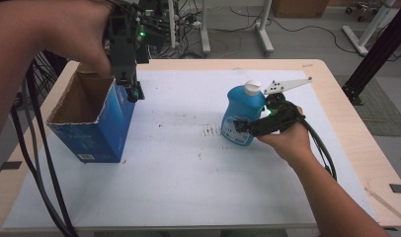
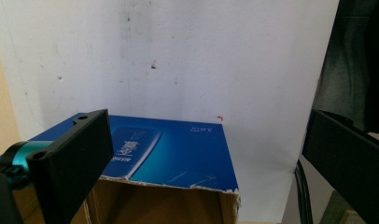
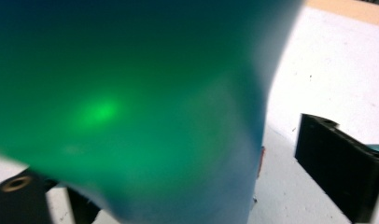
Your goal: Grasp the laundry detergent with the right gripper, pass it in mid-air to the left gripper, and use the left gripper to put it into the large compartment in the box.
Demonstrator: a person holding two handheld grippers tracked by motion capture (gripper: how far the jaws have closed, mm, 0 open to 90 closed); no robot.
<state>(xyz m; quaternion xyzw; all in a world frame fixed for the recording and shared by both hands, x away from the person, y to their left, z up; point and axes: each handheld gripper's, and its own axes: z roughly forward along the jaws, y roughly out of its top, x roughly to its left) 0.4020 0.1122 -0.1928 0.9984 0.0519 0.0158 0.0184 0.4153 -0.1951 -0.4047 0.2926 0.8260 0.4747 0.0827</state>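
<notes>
Left gripper: in the high view we see the left gripper held above the near right corner of the blue carton, pointing down; its own view shows the two jaws spread wide, nothing between them, the carton's torn rim below.
Right gripper: in the high view the right gripper reaches from the right onto the blue bottle; in its own view the jaws stand apart either side of the bottle, one clearly off its wall, so we do not call it clamped.
Blue bottle: upright on the white mat, right of centre, white cap on top; well apart from the carton.
Carton: open-topped, brown inside, at the mat's left edge.
View differences: the right gripper view gives a blurred green-blue wall; the high view alone shows cap and label.
Surroundings: wooden table under the mat; cables and stand legs beyond the far edge.
In the way: the left hand hides part of the carton's far rim.
</notes>
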